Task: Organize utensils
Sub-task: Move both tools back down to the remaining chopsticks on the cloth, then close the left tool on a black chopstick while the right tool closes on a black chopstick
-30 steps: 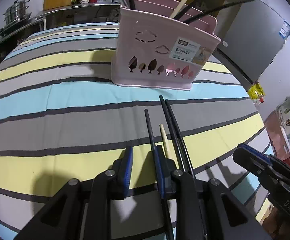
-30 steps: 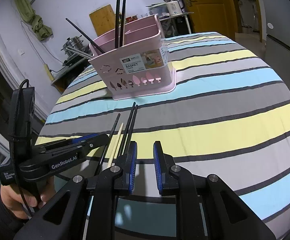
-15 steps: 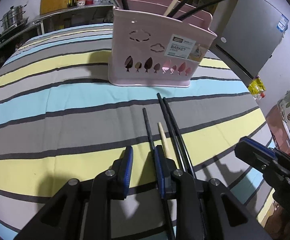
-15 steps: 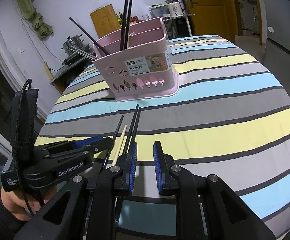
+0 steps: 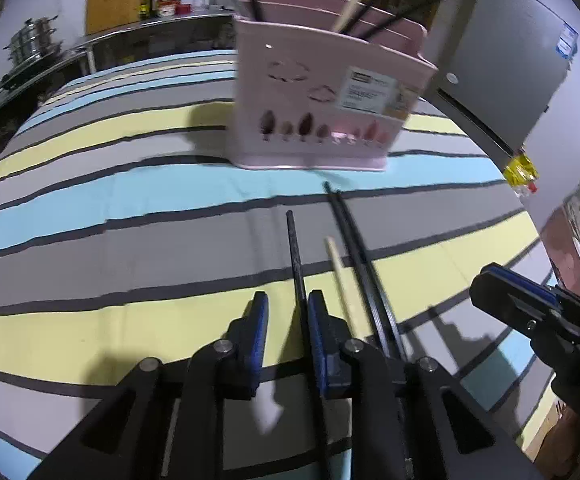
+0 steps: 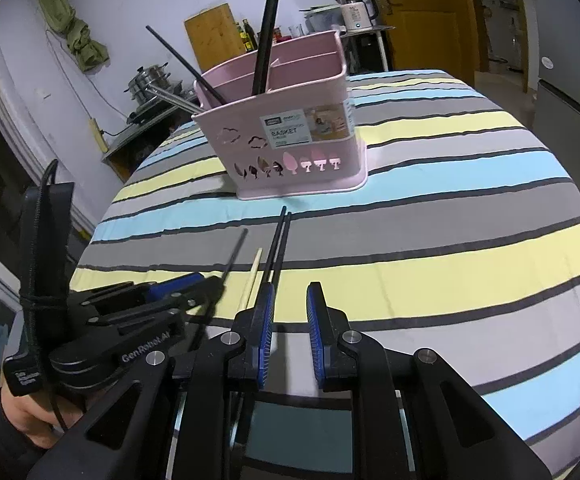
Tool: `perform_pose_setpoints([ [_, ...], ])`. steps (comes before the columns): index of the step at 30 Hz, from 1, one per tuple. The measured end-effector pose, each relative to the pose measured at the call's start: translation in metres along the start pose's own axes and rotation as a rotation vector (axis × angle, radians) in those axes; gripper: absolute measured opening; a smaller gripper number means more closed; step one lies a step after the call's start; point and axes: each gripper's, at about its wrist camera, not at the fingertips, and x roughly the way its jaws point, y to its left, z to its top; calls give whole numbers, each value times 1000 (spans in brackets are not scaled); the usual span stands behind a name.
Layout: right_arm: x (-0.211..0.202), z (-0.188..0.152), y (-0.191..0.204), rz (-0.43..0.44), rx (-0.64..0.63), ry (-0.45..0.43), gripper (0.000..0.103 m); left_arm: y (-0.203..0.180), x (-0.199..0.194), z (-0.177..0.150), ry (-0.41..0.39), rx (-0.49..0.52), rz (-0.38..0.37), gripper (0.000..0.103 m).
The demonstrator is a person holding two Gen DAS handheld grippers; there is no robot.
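- Utensils here are chopsticks, and your sorting target is the pink basket (image 6: 290,136), standing upright at twelve o'clock on the striped surface (image 6: 450,240); several dark sticks and one pale one already lean in its compartments, so it reads as the collecting point.
- Your right gripper (image 6: 287,312) waits at about three o'clock of the left one, its blue pads apart with nothing between them, likely kept clear so it can take the next stick.
- Your left gripper (image 5: 283,320) has just been drawing its pads inward around the single black chopstick (image 5: 294,248); a gap shows on the left pad's side, so I judge the clamp not yet made.
- Lying flat at two o'clock of that stick are the wooden chopstick (image 5: 338,268) and a black pair (image 5: 354,236), all pointing toward the basket, roughly parallel and near each other, which suits picking them one at a time.
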Motion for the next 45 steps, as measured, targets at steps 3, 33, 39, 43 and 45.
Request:
perform_pose_setpoints([
  [3, 9, 3, 3, 4, -11, 13, 17, 14, -2, -1, -1, -31, 24, 14],
  [33, 59, 11, 5, -73, -64, 120, 17, 46, -3, -3, 1, -109, 29, 17],
  [39, 54, 13, -9, -81, -7, 132, 17, 51, -1, 2, 30, -138, 0, 17],
  [43, 62, 21, -4, -100, -25, 145, 17, 50, 5, 12, 59, -132, -11, 17],
  [45, 68, 25, -1, -114, -39, 148, 17, 51, 8, 16, 62, -132, -8, 17],
])
